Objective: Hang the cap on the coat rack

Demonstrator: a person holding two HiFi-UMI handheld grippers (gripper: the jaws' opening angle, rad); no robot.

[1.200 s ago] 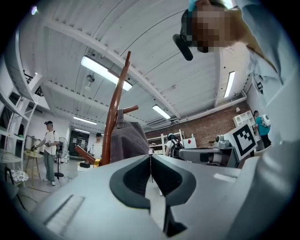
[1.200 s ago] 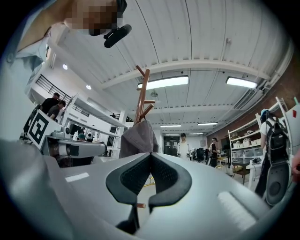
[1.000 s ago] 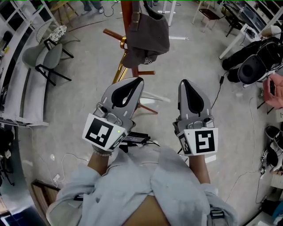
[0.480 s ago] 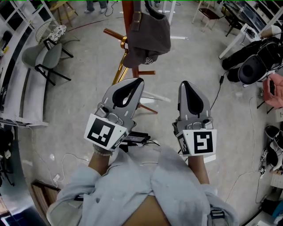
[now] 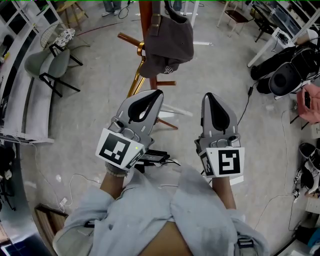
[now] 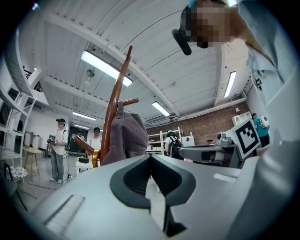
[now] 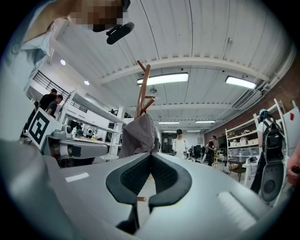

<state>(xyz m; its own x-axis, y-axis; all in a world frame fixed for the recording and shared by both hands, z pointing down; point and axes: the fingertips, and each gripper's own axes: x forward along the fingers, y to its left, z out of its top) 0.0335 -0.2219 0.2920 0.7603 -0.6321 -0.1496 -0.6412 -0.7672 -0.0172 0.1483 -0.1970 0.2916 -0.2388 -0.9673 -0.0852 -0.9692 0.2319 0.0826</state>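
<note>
Claws: left claw (image 5: 158,91) and right claw (image 5: 207,95) both closed, empty, short of the rack | cap (image 5: 170,42) hangs on coat rack (image 5: 145,20) | step: hanging looks done | next: only draw both away, no grip needed

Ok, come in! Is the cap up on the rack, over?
Left gripper shut, empty. Right gripper shut, empty. Cap hanging on coat rack. Nothing in between, over.
</note>
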